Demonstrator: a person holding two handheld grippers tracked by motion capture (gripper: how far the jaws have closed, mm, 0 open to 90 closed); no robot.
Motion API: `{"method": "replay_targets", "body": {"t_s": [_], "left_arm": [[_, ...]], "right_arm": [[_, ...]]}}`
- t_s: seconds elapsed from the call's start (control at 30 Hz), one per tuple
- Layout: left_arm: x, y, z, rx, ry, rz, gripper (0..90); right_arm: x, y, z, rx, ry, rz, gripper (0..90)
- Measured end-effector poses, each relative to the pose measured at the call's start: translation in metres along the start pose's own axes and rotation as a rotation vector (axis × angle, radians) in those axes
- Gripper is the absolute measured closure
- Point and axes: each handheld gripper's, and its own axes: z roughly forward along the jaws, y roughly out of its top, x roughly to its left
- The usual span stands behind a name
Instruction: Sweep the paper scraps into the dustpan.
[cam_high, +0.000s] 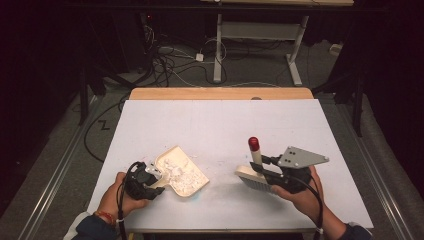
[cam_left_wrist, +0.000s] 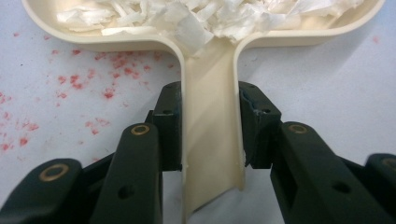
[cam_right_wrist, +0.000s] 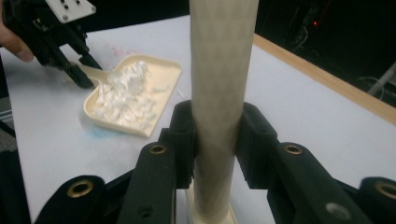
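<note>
- Currently the left gripper (cam_high: 150, 179) is clenching the flat handle of a cream plastic dustpan (cam_high: 181, 171), its two black jaws pressing on the handle's two sides, as the left gripper view shows (cam_left_wrist: 211, 135).
- That cream plastic dustpan (cam_left_wrist: 140, 39) is lying flat on the white desk (cam_high: 210, 125), toward its near left part, and is carrying a heap of white shredded paper scraps (cam_high: 176, 169).
- Paper scraps (cam_left_wrist: 196, 18) are spilling from the pan toward the top of the handle.
- Faint red specks (cam_left_wrist: 74, 81) are dotting the desk just beside the dustpan's handle.
- Meanwhile the right gripper (cam_high: 267, 167) is grasping the cream cylindrical handle of a hand brush with a red tip (cam_high: 255, 150), with the jaws closing on it from both sides (cam_right_wrist: 219, 140).
- Its white bristle head (cam_high: 252, 179) is sitting low over the near right part of the desk, well apart from the dustpan; whether it is touching the surface I cannot tell.
- From the right gripper view the dustpan (cam_right_wrist: 154, 98) is showing at the far left with the left gripper (cam_right_wrist: 77, 74) on its handle.
</note>
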Motion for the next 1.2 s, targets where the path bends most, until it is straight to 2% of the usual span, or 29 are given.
{"method": "replay_targets", "body": {"t_s": [0.1, 0.27, 0.37, 0.43, 0.57, 0.73, 0.8, 0.9, 1.0, 1.2], "left_arm": [[0.001, 0.0, 0.0, 0.0, -0.004, 0.002, 63.0], [0.001, 0.001, 0.0, 0.0, -0.004, 0.005, 63.0], [0.001, 0.001, 0.0, -0.001, -0.006, 0.006, 63.1], [0.001, 0.0, 0.0, -0.003, -0.007, 0.006, 63.0], [0.001, 0.0, 0.0, -0.006, -0.008, 0.005, 63.1], [0.001, 0.0, 0.0, -0.006, -0.007, 0.003, 63.1], [0.001, 0.0, 0.0, -0.004, -0.006, 0.002, 63.1], [0.0, 0.0, 0.0, 0.001, -0.003, 0.005, 63.1], [0.0, 0.0, -0.001, 0.006, -0.002, 0.007, 63.1], [0.001, -0.002, -0.003, 0.016, -0.007, 0.013, 63.1]], "right_arm": [[0.002, 0.01, 0.017, -0.033, 0.011, -0.008, 71.0], [0.003, 0.026, 0.041, -0.118, 0.042, 0.018, 70.9], [0.007, 0.035, 0.047, -0.124, 0.051, 0.007, 70.9], [0.008, 0.04, 0.043, -0.128, 0.045, -0.01, 70.9], [0.003, 0.037, 0.024, -0.11, 0.046, -0.006, 70.9], [-0.006, 0.021, -0.014, -0.079, 0.042, -0.007, 70.9], [-0.009, 0.012, -0.029, -0.067, 0.041, 0.009, 70.9], [-0.011, 0.001, -0.04, -0.041, 0.04, 0.023, 70.9], [-0.011, -0.01, -0.04, -0.004, 0.056, 0.033, 70.9], [-0.002, -0.011, -0.022, -0.012, 0.084, 0.026, 70.9]]}}
